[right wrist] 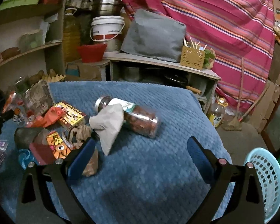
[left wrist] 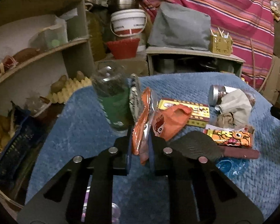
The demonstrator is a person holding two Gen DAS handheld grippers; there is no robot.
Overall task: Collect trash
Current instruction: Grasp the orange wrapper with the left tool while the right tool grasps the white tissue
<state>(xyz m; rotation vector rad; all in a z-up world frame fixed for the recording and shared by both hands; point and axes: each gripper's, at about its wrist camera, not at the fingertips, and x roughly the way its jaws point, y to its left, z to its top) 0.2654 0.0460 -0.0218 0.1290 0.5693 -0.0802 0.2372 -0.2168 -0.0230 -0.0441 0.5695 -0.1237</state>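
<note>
Pickup step: our left gripper [left wrist: 140, 140] has its fingers pinched on the crinkly orange plastic snack wrapper [left wrist: 141, 123], centre frame above the blue quilted surface [left wrist: 80, 123]. Our right gripper [right wrist: 141, 158] hangs wide open, empty. Next we judge: carry it to the pale-blue perforated plastic basket [right wrist: 267, 179], lower right.

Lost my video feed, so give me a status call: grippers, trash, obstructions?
Left gripper shut on orange wrapper. Right gripper open, empty, over blue cloth. Jar and litter remain; basket at right.
</note>
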